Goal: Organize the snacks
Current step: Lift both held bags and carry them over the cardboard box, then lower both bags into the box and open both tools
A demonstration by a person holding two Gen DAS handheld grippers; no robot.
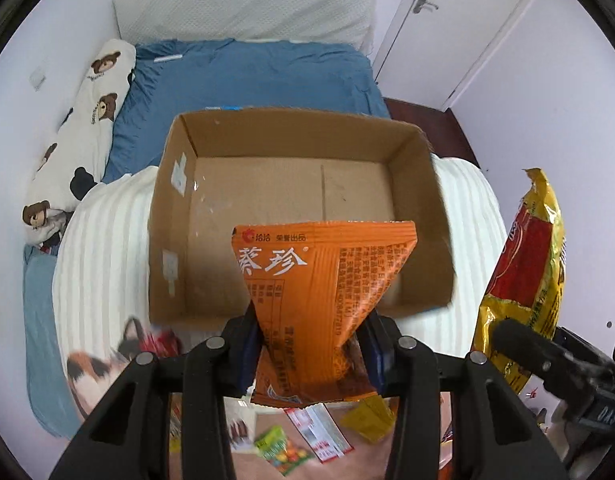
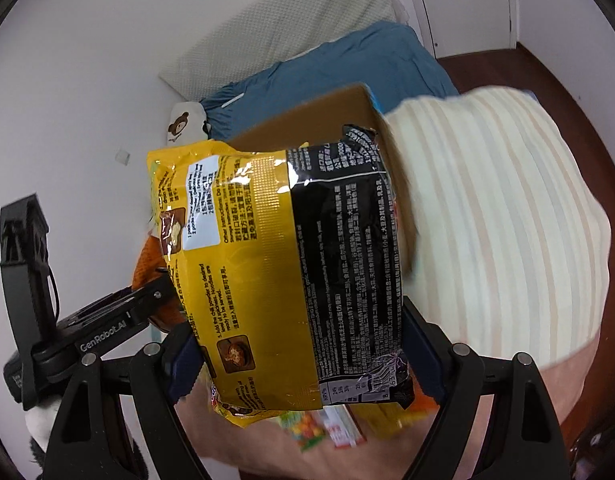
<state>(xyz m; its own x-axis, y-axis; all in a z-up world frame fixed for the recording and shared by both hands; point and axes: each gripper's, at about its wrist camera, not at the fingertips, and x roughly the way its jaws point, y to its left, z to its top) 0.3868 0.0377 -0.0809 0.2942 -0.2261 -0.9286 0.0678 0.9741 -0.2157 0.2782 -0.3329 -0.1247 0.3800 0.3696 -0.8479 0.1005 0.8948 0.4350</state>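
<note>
Two hand-held grippers (image 1: pixel 311 356) (image 2: pixel 303 344) each clamp one packet (image 1: pixel 323 304) (image 2: pixel 283 272); one box (image 1: pixel 291 184).

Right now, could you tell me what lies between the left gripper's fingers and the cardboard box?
Only the orange snack packet, clamped in the left gripper, reaching over the near rim of the cardboard box, as the left wrist view shows.

blue bedsheet (image 1: pixel 247 76), bear-print pillow (image 1: pixel 83 128), striped cream blanket (image 2: pixel 499 216), white door (image 1: pixel 455 20)
</note>
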